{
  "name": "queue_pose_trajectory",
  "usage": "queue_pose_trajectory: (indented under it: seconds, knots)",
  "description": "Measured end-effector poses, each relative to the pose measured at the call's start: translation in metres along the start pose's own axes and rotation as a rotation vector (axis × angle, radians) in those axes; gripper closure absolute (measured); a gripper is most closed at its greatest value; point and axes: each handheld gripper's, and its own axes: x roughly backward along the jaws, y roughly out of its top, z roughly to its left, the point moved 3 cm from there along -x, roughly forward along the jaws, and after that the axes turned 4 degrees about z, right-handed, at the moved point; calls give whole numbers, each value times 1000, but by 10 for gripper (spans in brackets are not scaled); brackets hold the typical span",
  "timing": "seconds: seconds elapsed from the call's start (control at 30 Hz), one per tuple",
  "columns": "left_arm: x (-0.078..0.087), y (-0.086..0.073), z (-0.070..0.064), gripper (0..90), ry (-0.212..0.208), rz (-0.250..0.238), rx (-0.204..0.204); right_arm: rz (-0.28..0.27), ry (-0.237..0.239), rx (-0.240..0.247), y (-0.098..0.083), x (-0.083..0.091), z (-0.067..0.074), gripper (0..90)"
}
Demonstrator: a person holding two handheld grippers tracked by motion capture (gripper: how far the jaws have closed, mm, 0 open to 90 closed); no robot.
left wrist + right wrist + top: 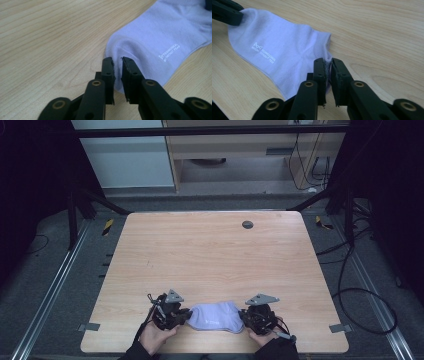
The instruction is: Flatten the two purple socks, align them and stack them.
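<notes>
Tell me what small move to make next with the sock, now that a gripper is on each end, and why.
Probably lift both ends together, just off the table. The left gripper and right gripper each pinch an edge of the pale lilac sock, which lies flat between them, so a level rise should keep it stretched rather than bunching.
</notes>
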Motion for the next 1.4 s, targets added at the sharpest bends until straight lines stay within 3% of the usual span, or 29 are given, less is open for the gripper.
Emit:
queue_pose_trajectory:
  seconds: [0.13, 0.23, 0.3, 0.37, 0.5, 0.67, 0.87, 1.0, 1.1, 1.2, 1.27, 1.4]
  knots:
    - [11, 6, 2, 685, 17, -70, 7, -53, -12, 6, 3, 5, -3, 768]
    - [16, 12, 1, 682, 23, -122, 9, -113, 12, 18, 6, 8, -2, 772]
    - [11, 16, -5, 698, 13, -130, -1, -142, 47, 39, 7, 7, 1, 801]
    - [3, 18, -11, 711, 10, -114, -34, -140, 80, 60, 8, 3, 5, 828]
    - [-14, 15, -21, 742, 6, -62, -74, -79, 111, 89, 4, -11, 8, 870]
    - [-23, 7, -27, 762, 1, -28, -93, -6, 91, 100, -3, -23, 3, 896]
    - [-20, 6, -31, 753, -14, -34, -98, -5, 78, 106, -3, -22, -1, 886]
    - [-8, 10, -24, 719, -5, -90, -81, -45, 89, 97, 1, -16, -3, 846]
    - [5, 14, -11, 664, 25, -151, -61, -117, 81, 76, 6, -6, -12, 793]
    - [15, 15, 5, 586, 64, -197, -28, -182, 45, 46, 9, 1, -26, 686]
    - [21, 14, 21, 546, 117, -217, -10, -214, 21, 11, 9, 4, -37, 601]
    - [26, 9, 49, 472, 178, -215, 32, -246, -46, -36, 8, 8, -62, 482]
